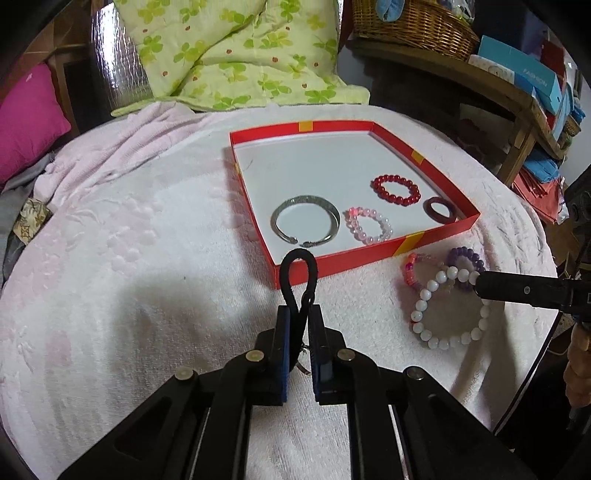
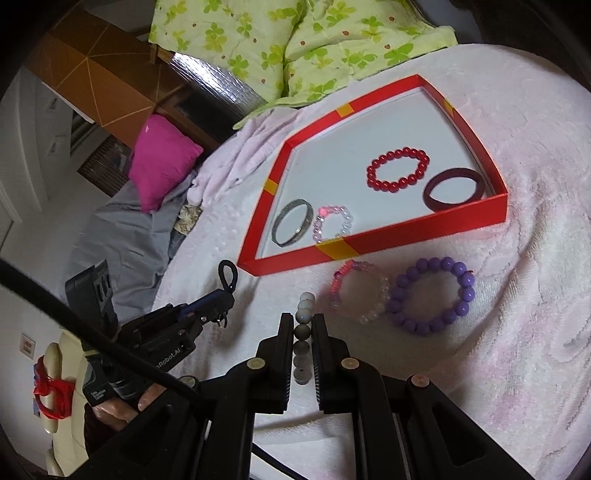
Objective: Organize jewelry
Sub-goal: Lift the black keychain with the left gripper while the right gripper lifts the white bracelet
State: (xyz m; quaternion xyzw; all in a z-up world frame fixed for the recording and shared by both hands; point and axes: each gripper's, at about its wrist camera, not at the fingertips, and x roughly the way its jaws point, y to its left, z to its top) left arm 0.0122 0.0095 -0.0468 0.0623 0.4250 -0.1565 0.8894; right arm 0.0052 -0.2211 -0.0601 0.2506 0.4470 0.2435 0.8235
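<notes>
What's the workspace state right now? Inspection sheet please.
Surface: pale pink towel spread over the top.
Job's things: red tray holds silver bangle, pink bead bracelet, red bead bracelet, dark bangle. Outside the tray: purple bead bracelet, pink-and-clear bracelet.
Grippers: left gripper shut on black cord loop; right gripper shut on white bead bracelet.
Clutter: nothing seen on the towel.
Cables: black cable in the right wrist view.
Surroundings: green floral quilt, magenta cushion, wicker basket.
</notes>
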